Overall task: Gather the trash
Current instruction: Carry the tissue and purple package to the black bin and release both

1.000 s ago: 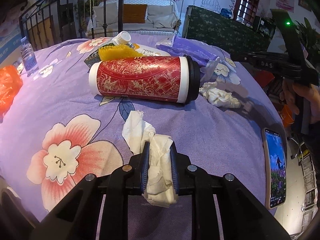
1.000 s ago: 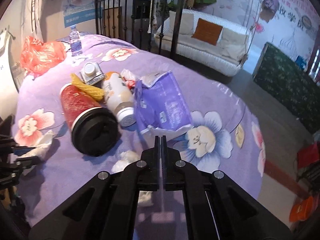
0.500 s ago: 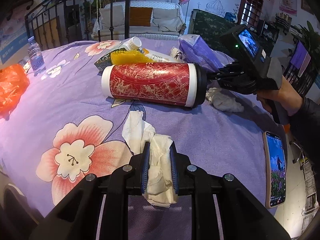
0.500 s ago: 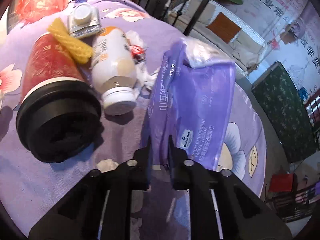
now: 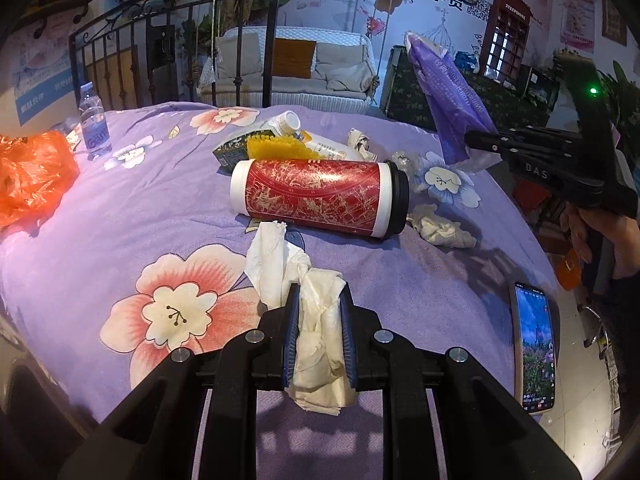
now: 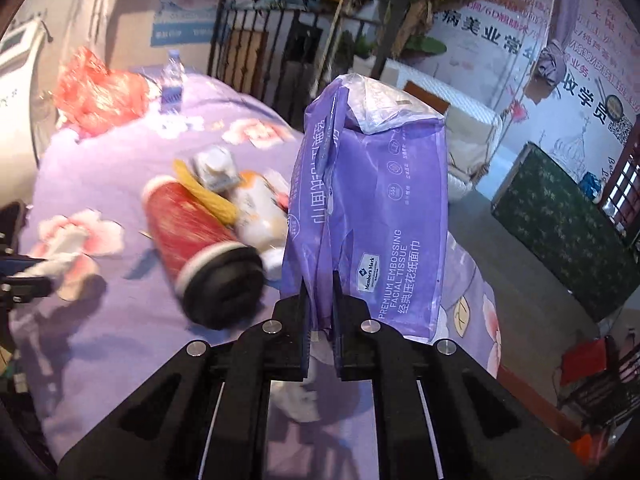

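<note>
My left gripper [image 5: 318, 300] is shut on a crumpled white tissue [image 5: 316, 328] just above the purple flowered cloth [image 5: 120, 220]. My right gripper [image 6: 320, 288] is shut on the lower edge of a purple tissue wrapper [image 6: 372, 216] and holds it up above the table; the wrapper also shows in the left wrist view [image 5: 448, 96], hanging from the right gripper [image 5: 472, 144]. Another crumpled tissue [image 5: 440, 228] lies by the black lid of a red canister [image 5: 320, 196].
Behind the canister lie a yellow mesh sleeve [image 5: 276, 146], a white bottle [image 5: 316, 140] and a small carton [image 5: 228, 152]. An orange plastic bag [image 5: 28, 176] and a water bottle [image 5: 94, 128] are at far left. A phone [image 5: 534, 344] lies at the right table edge.
My right gripper closed on the purple wrapper and lifted it off the table. My left gripper still holds the tissue and has barely moved.
</note>
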